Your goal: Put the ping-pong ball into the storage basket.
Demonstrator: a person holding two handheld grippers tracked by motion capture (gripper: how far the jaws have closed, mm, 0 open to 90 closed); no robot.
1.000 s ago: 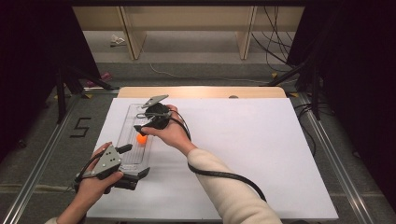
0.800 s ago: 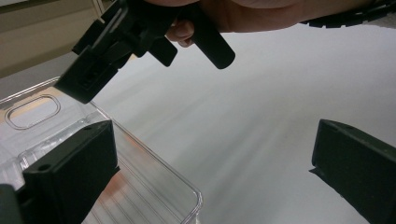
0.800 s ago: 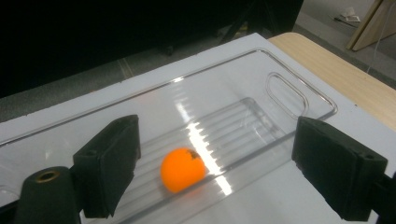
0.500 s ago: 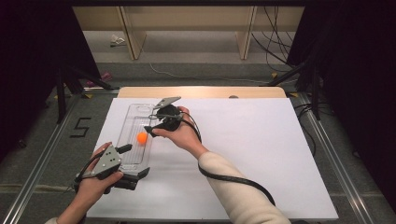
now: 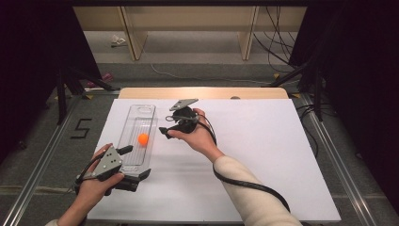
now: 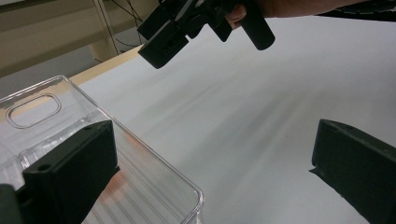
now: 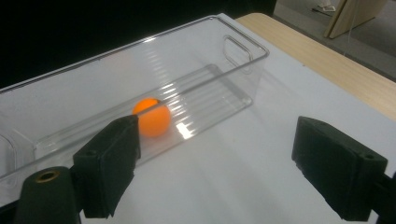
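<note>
With both the left gripper (image 5: 134,165) and right gripper (image 5: 165,131) spread wide and empty, a careless nudge to the clear bin (image 5: 137,136) could send the 1 orange ball (image 5: 143,138) rolling.

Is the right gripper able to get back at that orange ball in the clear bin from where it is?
Probably yes. The right gripper hangs open just beside the clear bin, whose top is open, and the orange ball lies alone on its floor. The near wall means it would likely have to reach in from above.
</note>
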